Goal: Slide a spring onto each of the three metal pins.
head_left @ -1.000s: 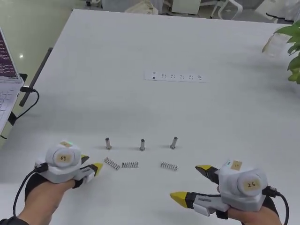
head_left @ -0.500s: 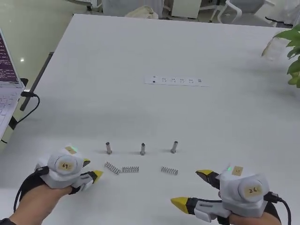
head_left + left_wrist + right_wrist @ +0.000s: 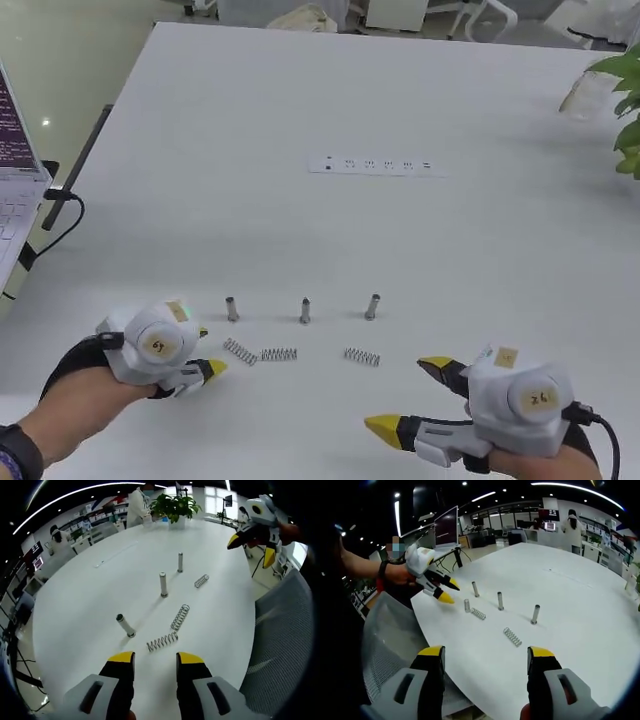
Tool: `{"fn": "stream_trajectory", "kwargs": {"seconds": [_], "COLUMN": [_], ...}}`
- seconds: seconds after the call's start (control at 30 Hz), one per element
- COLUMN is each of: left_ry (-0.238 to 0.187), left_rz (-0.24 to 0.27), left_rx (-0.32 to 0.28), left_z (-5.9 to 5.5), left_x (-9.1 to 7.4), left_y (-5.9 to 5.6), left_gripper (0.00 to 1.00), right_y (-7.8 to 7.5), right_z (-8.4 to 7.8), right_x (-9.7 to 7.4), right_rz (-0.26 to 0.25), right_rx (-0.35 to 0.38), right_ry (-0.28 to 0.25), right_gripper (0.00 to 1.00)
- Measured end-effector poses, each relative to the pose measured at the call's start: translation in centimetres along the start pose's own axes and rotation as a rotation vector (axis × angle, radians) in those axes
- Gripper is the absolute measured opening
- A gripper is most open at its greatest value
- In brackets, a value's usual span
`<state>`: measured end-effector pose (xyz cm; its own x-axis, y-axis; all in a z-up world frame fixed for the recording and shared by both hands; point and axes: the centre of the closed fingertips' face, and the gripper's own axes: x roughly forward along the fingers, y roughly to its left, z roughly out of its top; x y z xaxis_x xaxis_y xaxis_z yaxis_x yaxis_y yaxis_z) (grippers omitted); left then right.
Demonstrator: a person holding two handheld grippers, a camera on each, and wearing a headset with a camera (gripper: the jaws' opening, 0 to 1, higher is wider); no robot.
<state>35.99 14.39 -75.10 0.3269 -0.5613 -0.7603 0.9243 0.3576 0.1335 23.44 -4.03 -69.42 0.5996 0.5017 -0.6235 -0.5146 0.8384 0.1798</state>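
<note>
Three short metal pins stand upright in a row on the white table: left pin (image 3: 232, 309), middle pin (image 3: 305, 311), right pin (image 3: 372, 307). Just in front of them three springs lie flat: left spring (image 3: 239, 351), middle spring (image 3: 279, 354), right spring (image 3: 361, 356). My left gripper (image 3: 208, 352) is open and empty, its tips just left of the left spring (image 3: 162, 641). My right gripper (image 3: 408, 395) is open wide and empty, a little right of and nearer than the right spring (image 3: 512, 636). All pins are bare.
A white power strip (image 3: 372, 164) lies further back on the table (image 3: 300, 120). A laptop (image 3: 12, 160) and a black cable (image 3: 60, 212) sit at the left edge. A green plant (image 3: 625, 100) stands at the far right.
My left gripper has shifted slightly right, toward the left spring, and rolled a bit. The right gripper has hardly moved. Pins and springs lie as before.
</note>
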Motion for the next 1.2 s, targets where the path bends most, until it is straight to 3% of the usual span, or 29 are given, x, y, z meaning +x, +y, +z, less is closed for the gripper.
{"fn": "stream_trajectory", "kwargs": {"seconds": [0.13, 0.5, 0.67, 0.9, 1.2], "left_ry": [0.013, 0.025, 0.033, 0.067, 0.094], "left_rz": [-0.034, -0.106, -0.150, -0.181, -0.185], "left_rx": [0.054, 0.097, 0.104, 0.115, 0.114], "left_z": [0.4, 1.1, 1.3, 0.6, -0.1], "left_x": [0.5, 1.7, 2.4, 3.3, 3.6], "left_y": [-0.2, -0.8, -1.6, -2.2, -2.1], "left_gripper": [0.27, 0.26, 0.25, 0.24, 0.20], "right_y": [-0.1, -0.1, -0.2, -0.2, -0.1], "right_z": [-0.1, -0.5, -0.6, -0.7, -0.7], "right_x": [-0.1, -0.4, -0.5, -0.3, -0.3], "right_rz": [-0.003, -0.006, -0.007, -0.007, -0.004], "right_rx": [0.006, 0.015, 0.023, 0.028, 0.027], "right_ry": [-0.001, 0.003, 0.003, 0.001, 0.006], "right_gripper": [0.65, 0.66, 0.65, 0.65, 0.65]}}
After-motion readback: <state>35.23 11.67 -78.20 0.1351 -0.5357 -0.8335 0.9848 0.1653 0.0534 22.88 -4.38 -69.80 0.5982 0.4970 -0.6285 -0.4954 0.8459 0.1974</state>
